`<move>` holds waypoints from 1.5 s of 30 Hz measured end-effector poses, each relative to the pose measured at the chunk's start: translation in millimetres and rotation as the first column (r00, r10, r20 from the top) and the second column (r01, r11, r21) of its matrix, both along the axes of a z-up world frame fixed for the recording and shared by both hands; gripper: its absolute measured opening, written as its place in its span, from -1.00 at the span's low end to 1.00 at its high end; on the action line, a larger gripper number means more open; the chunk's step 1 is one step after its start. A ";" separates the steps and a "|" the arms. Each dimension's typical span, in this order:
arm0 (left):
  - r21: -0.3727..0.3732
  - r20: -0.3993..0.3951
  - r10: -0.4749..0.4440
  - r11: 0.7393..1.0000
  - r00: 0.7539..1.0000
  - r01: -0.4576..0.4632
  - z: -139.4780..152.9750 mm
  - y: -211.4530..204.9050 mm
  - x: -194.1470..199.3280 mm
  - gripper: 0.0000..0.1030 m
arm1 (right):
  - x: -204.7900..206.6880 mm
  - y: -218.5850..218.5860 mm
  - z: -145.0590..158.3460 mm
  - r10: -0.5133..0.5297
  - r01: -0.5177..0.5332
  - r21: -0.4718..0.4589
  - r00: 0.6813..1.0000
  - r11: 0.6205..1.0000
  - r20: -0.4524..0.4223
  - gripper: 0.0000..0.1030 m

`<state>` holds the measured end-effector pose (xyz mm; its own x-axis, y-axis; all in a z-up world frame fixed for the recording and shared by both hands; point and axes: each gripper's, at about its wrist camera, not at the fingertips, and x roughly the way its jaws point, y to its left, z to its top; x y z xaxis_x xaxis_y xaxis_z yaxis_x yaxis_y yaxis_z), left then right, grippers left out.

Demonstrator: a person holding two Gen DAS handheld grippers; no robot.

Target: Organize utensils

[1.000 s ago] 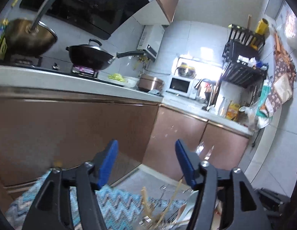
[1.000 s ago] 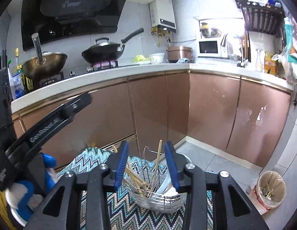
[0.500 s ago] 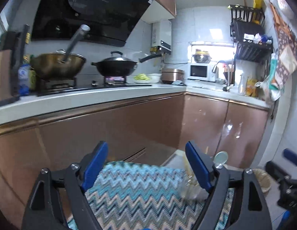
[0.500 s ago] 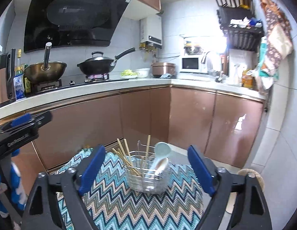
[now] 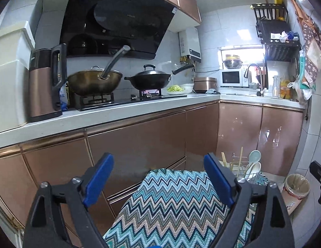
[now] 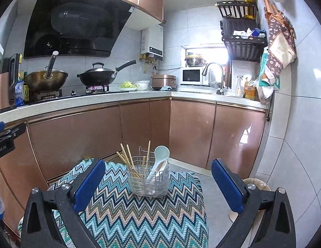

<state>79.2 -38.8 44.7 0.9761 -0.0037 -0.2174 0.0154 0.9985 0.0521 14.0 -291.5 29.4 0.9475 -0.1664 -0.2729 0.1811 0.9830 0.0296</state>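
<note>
Both grippers drawn back with nothing held, utensils already standing in the wire caddy (image 6: 148, 180)

Best kept clear of the caddy now, backing straight away so no jaw clips a leaning handle; left gripper (image 5: 158, 178) and right gripper (image 6: 158, 183) both with jaws wide apart, just been opening, nothing between them but air and cloth; caddy upright on the zigzag-patterned cloth (image 6: 139, 217) over a low desk, toward its far edge, well short of the copper cabinet doors (image 6: 191, 132); wooden chopsticks (image 6: 127, 159) fanned to the left side, pale blue-white spoons (image 6: 160, 159) leaning at the right, bowls up; judged tidy and probably finished; in the left view the same caddy (image 5: 246, 170) half hidden behind the right-hand jaw.
</note>
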 end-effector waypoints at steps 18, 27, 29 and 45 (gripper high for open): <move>-0.025 0.058 0.093 0.996 0.994 -0.091 4.0 34.9 -39.8 0.73 | -50.0 -2.2 9.9 -0.123 0.124 -0.004 0.988 0.992 0.096 1.00; -0.036 0.045 0.091 0.995 0.995 -0.089 -0.2 36.8 -41.3 0.73 | -53.0 7.4 9.3 -0.118 0.120 -0.017 0.988 0.993 0.104 1.00; -0.034 0.043 0.089 0.996 0.995 -0.087 -1.7 35.9 -40.9 0.73 | -51.8 6.9 7.6 -0.116 0.118 -0.013 0.988 0.993 0.099 1.00; -0.035 0.040 0.088 0.996 0.995 -0.086 -3.4 36.0 -41.6 0.73 | -52.3 8.3 6.3 -0.115 0.117 -0.014 0.988 0.993 0.102 1.00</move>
<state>37.6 -2.7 41.3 0.9811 0.0751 -0.1782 -0.0731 0.9972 0.0175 -38.4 -283.2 35.7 0.9440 -0.2809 -0.1727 0.2908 0.9562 0.0343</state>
